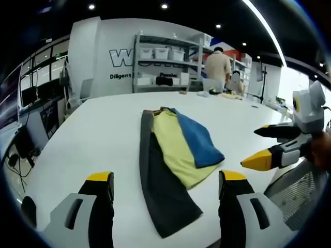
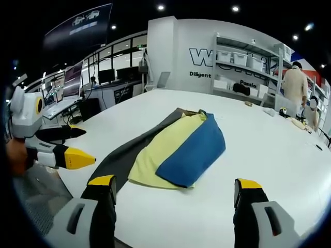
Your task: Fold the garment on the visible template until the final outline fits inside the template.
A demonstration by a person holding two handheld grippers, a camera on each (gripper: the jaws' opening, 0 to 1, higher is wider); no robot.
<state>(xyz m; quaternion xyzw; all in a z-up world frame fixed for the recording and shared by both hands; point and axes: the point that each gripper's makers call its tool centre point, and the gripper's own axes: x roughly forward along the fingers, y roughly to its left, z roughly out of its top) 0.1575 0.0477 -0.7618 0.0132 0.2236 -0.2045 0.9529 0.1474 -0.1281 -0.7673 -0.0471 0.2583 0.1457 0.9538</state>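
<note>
On the broad white table (image 1: 93,129) lies the garment (image 1: 173,160), folded lengthwise into a long narrow strip with a dark grey panel along one side, a yellow panel in the middle and a blue panel (image 2: 194,150) folded on top at the far end. It rests flat near the table's middle, apart from both tools, and nothing lies over it. No template outline can be made out on the tabletop.

Behind the table stands a metal shelving unit (image 1: 165,62) holding white bins, and a person (image 1: 217,64) faces away beside it. Desks with monitors (image 2: 111,77) line the side wall.

Both tools hang above the near table edge: the left gripper (image 1: 164,181) and the right gripper (image 2: 176,186) each have jaws spread wide, holding nothing.

Wall lettering (image 2: 199,58) begins with a large "W"; beneath it, "Diligent" can be read.
</note>
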